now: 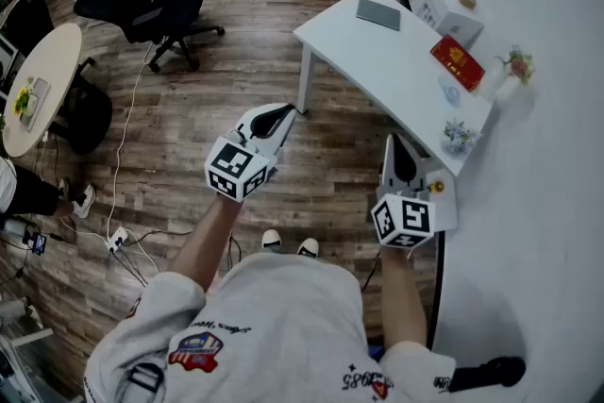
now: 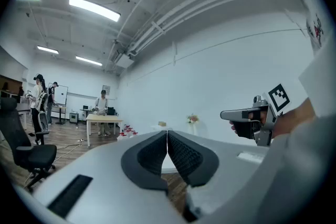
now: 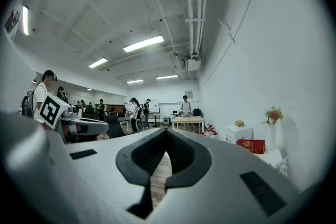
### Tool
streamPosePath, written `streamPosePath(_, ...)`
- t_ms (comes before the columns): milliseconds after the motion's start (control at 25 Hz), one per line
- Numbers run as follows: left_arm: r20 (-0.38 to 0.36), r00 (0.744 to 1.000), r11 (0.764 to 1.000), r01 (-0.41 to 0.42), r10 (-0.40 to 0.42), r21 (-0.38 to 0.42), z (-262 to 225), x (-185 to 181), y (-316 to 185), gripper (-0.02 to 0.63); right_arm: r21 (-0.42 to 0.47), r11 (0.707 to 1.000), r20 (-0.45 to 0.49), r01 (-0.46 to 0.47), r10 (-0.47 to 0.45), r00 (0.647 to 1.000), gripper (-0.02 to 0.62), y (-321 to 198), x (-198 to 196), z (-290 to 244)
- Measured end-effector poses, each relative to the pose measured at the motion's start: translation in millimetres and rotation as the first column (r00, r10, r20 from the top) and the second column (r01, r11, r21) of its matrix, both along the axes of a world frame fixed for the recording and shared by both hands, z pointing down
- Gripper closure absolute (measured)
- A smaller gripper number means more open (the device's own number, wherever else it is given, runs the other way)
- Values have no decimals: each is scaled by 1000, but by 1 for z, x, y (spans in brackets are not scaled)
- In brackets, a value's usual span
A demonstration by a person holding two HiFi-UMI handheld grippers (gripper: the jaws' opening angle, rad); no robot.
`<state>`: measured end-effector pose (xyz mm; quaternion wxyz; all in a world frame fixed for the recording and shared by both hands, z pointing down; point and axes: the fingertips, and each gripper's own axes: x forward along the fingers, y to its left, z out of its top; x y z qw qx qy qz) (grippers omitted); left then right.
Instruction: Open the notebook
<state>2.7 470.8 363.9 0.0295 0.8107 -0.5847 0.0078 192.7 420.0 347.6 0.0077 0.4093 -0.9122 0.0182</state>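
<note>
White table (image 1: 396, 61) on wood floor (image 1: 189, 132) (ceiling striplights (image 2: 94, 9)).

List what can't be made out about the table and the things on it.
- Notebook, head view: too small to tell its spine side.
- Red book, head view: cover print too small to read.
- Table, head view: near end hidden behind the right hand-held gripper.
</note>
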Motion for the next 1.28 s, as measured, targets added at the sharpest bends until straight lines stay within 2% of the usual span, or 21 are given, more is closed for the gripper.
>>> streamPosePath(240,9,1000,1000,9,-9,-6,3,-4,8,583,-3,999,-7,36,-36,999,595,13,-13,1)
streamPosePath(360,11,1000,1000,5,-5,-24,6,-7,9,371,-4,999,-6,34,-34,999,595,17,-18,-5)
streamPosePath(520,-2,1000,1000,9,-9,-15,8,-19,12,242,-26,1000,21,7,-7,1000,595,18,-23,-5)
streamPosePath(960,16,1000,999,11,-10,-50,27,-52,13,236,-96,994,52,-58,64,997,595,17,-27,18)
streamPosePath(1120,24,1000,997,-4,6,-80,39,-56,-12,236,-104,993,60,-56,62,996,595,-5,-36,25)
streamPosePath(1280,48,998,994,-23,28,-104,50,-58,-56,236,-112,992,70,-57,65,995,595,-50,-44,33)
